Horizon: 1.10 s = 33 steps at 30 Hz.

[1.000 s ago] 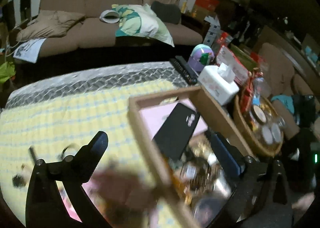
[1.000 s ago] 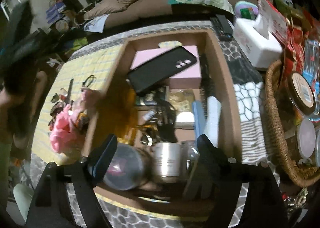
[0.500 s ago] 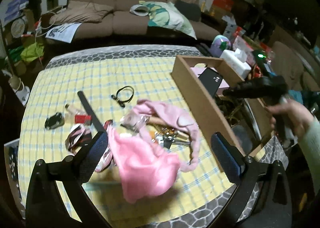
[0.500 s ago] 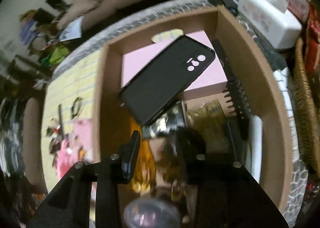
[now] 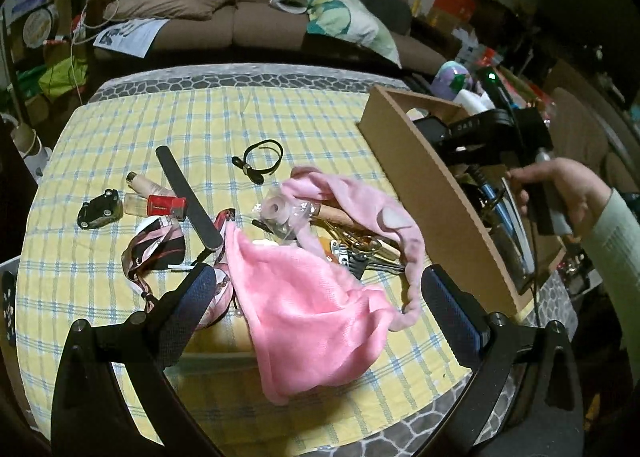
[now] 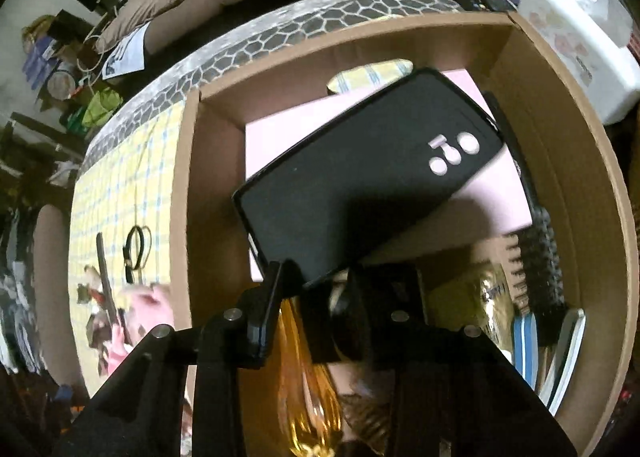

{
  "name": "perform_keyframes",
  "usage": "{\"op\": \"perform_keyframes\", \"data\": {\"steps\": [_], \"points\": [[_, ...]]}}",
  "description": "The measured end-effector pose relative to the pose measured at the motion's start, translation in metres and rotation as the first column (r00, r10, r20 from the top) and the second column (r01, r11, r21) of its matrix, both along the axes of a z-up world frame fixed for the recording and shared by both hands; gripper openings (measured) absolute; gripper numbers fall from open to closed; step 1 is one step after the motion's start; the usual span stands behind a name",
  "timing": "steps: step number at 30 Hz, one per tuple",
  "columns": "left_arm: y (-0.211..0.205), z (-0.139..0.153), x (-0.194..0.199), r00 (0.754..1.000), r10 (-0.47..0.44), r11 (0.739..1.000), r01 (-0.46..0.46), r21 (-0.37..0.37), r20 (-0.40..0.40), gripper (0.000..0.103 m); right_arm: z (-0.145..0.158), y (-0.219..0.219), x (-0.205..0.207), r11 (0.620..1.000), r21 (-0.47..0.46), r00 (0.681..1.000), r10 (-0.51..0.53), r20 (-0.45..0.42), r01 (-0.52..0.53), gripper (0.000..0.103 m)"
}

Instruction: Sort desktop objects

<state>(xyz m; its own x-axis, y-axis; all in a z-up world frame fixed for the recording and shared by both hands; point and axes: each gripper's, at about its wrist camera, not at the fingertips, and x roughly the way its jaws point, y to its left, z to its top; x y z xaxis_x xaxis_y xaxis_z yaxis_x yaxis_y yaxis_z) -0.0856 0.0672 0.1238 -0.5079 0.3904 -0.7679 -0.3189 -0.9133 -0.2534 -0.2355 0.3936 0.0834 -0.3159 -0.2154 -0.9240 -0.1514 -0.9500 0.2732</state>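
Note:
My left gripper (image 5: 318, 277) is open and hangs just above a pink cloth (image 5: 312, 317) on the yellow checked tablecloth. Keys and scissors (image 5: 360, 253) and a bagged tape roll (image 5: 276, 211) poke out from under the cloth. A cardboard box (image 5: 432, 193) stands to its right. A hand (image 5: 568, 193) holds my right gripper inside that box. In the right wrist view, my right gripper (image 6: 318, 285) has its fingers drawn in on the near corner of a black phone (image 6: 360, 185). The phone leans on a pink box (image 6: 500, 193). An amber glass thing (image 6: 304, 369) lies below the fingers.
Left of the cloth lie a nail file (image 5: 188, 193), hair tie (image 5: 262, 161), toy car (image 5: 100, 209), red-capped bottle (image 5: 156, 205) and patterned scarf (image 5: 156, 245). A black comb (image 6: 540, 257) lines the box's right side. A white tissue box (image 6: 580, 49) stands beyond it.
The left gripper swung from the box to the pile, then edged closer to the pink cloth. The right gripper sank into the box and its wide jaws closed in at the phone's corner.

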Motion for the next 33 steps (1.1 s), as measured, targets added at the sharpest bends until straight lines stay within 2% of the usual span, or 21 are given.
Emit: {"op": "perform_keyframes", "data": {"steps": [3, 5, 7, 9, 13, 18, 23, 24, 26, 28, 30, 33], "points": [[-0.001, 0.003, 0.001, 1.0, -0.003, 1.0, 0.003, -0.001, -0.006, 0.103, 0.0, -0.004, -0.002, 1.0, 0.025, 1.0, 0.0, 0.018, 0.0, 0.034], [-0.001, 0.004, 0.002, 1.0, -0.005, 1.0, 0.005, -0.009, -0.009, 0.103, 0.006, -0.008, 0.002, 1.0, 0.008, 1.0, 0.01, 0.007, -0.01, 0.033], [-0.001, 0.006, 0.001, 1.0, -0.008, 1.0, 0.008, 0.003, -0.006, 0.103, 0.013, -0.014, 0.005, 0.999, -0.014, 0.999, 0.031, -0.01, -0.032, 0.033], [-0.001, 0.006, 0.0, 1.0, -0.011, 1.0, 0.011, 0.023, 0.0, 0.103, 0.013, -0.017, 0.002, 0.999, 0.013, 0.999, 0.038, -0.012, -0.037, 0.033], [0.001, 0.009, 0.003, 1.0, -0.016, 0.999, 0.016, 0.029, -0.007, 0.103, 0.001, -0.014, -0.008, 0.999, -0.031, 1.0, -0.023, -0.001, 0.023, 0.034], [-0.004, 0.008, 0.002, 1.0, -0.008, 1.0, 0.008, 0.015, -0.007, 0.103, 0.0, -0.014, -0.024, 0.994, -0.093, 0.997, -0.064, -0.043, 0.06, 0.034], [-0.027, 0.008, -0.006, 0.999, 0.043, 0.999, -0.043, 0.01, -0.004, 0.103, 0.012, -0.017, -0.018, 0.997, -0.059, 0.997, -0.053, -0.051, 0.05, 0.034], [-0.033, 0.008, -0.008, 0.999, 0.054, 0.999, -0.054, -0.002, -0.006, 0.103, 0.019, -0.02, -0.013, 0.999, -0.03, 0.997, -0.039, -0.065, 0.038, 0.036], [-0.044, 0.007, -0.011, 0.998, 0.068, 0.997, -0.068, -0.027, -0.007, 0.103, 0.037, -0.028, 0.001, 1.0, 0.006, 0.992, -0.011, -0.122, 0.012, 0.05], [-0.058, 0.005, -0.012, 0.996, 0.094, 0.995, -0.094, -0.035, -0.01, 0.103, 0.058, -0.042, 0.021, 1.0, -0.011, 0.979, 0.025, -0.202, -0.028, 0.067], [-0.076, 0.002, -0.013, 0.991, 0.133, 0.991, -0.134, -0.03, -0.003, 0.103, 0.076, -0.062, 0.04, 0.996, -0.015, 0.961, 0.077, -0.265, -0.084, 0.075], [-0.105, -0.006, -0.019, 0.979, 0.2, 0.979, -0.201, 0.017, 0.039, 0.103, 0.088, -0.1, 0.062, 0.987, -0.009, 0.938, 0.151, -0.311, -0.161, 0.079]]}}
